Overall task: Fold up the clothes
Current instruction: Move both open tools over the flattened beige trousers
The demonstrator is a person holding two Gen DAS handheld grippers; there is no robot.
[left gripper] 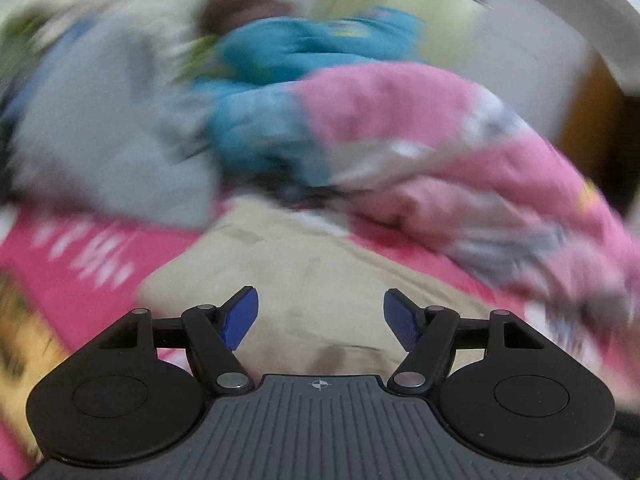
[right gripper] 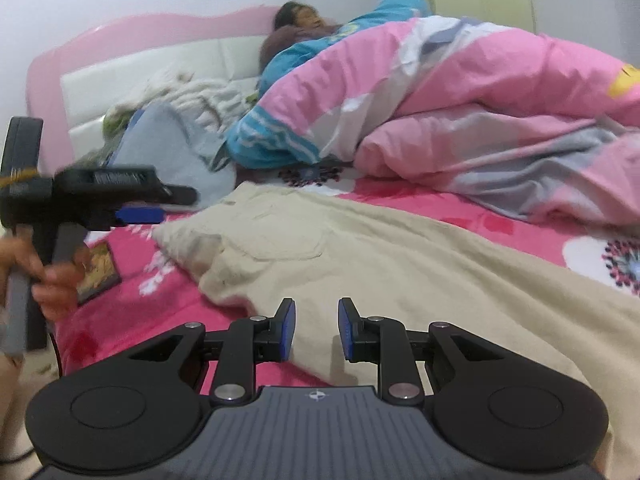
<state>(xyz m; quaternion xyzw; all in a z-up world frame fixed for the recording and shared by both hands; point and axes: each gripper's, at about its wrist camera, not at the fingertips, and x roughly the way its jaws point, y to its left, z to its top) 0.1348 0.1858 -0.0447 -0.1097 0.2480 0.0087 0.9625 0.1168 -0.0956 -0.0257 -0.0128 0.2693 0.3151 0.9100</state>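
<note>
Step in hand: we judge that we are lining up both grippers on the beige, soft cotton garment [right gripper: 360, 248] spread flat on the bright pink floral bedsheet [right gripper: 500, 220], ready to pick an edge for a fold.
Where the garment lies: in the middle of the bed, its near edge just under both tools; a pale blue folded cloth [right gripper: 172, 144] sits at its far left, and a heaped pink and grey quilt [right gripper: 500, 92] lies along its far right.
Left gripper [left gripper: 320, 320]: jaws well apart, blue pads clear, nothing between them; it hovers over the beige cloth, not touching as far as we can tell, the view being blurred.
Hand [right gripper: 56, 276]: seen at the left of the right wrist view, it grips the left tool's handle.
Right gripper [right gripper: 317, 328]: jaws narrowed but apart, a gap showing between the pads, nothing caught.
Doing it well: we should take matching corners of one edge, pinch only the top layer, and lift together so the cloth stays smooth and clear of the quilt.
</note>
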